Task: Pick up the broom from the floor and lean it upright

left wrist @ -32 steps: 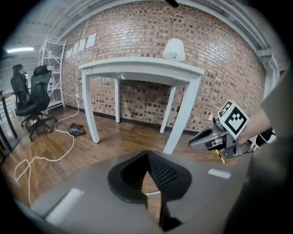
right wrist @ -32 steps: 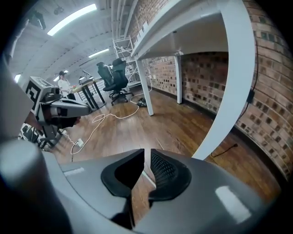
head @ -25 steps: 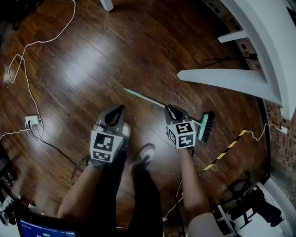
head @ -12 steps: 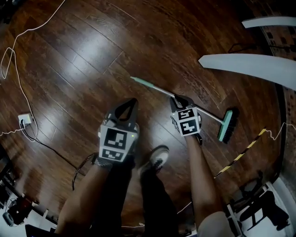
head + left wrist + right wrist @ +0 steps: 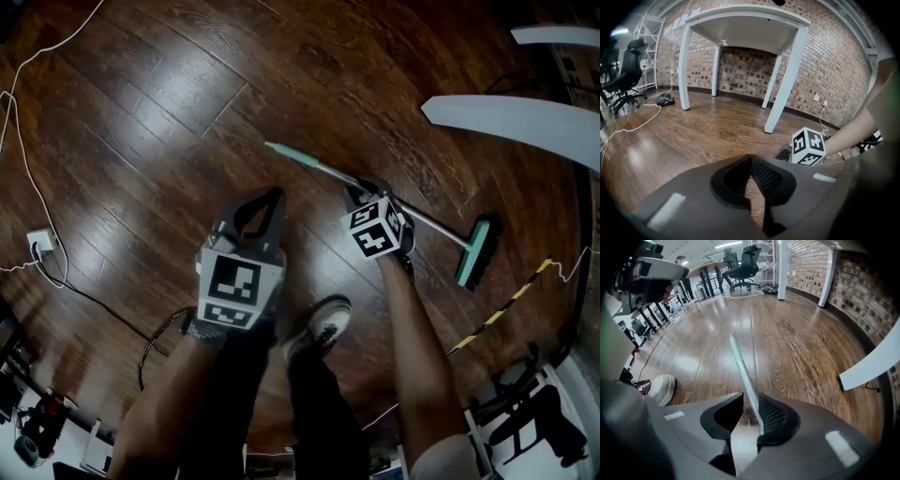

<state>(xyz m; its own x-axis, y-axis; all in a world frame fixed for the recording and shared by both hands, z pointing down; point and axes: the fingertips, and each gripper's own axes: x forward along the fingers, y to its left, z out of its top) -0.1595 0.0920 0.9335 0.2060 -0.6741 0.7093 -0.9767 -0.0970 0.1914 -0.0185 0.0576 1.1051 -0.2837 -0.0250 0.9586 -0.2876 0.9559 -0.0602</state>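
The broom lies flat on the dark wood floor, its thin handle running from a teal grip end at upper left to the teal brush head at right. My right gripper points steeply down over the handle's middle. Its jaws have just been opening, and the handle passes between them, lying along the right pad with a gap on the left, so the right gripper is open. My left gripper hangs left of the broom, apart from it. The left gripper has its tips together with nothing in them.
A white table stands at the upper right, its legs before a brick wall. White cables and a socket lie at left. A yellow-black striped strip lies at right. The person's shoe is near the grippers.
Both grippers have sunk toward the floor. The right one has rolled and come down over the broom handle, and its jaws now stand wider, with the handle between them.
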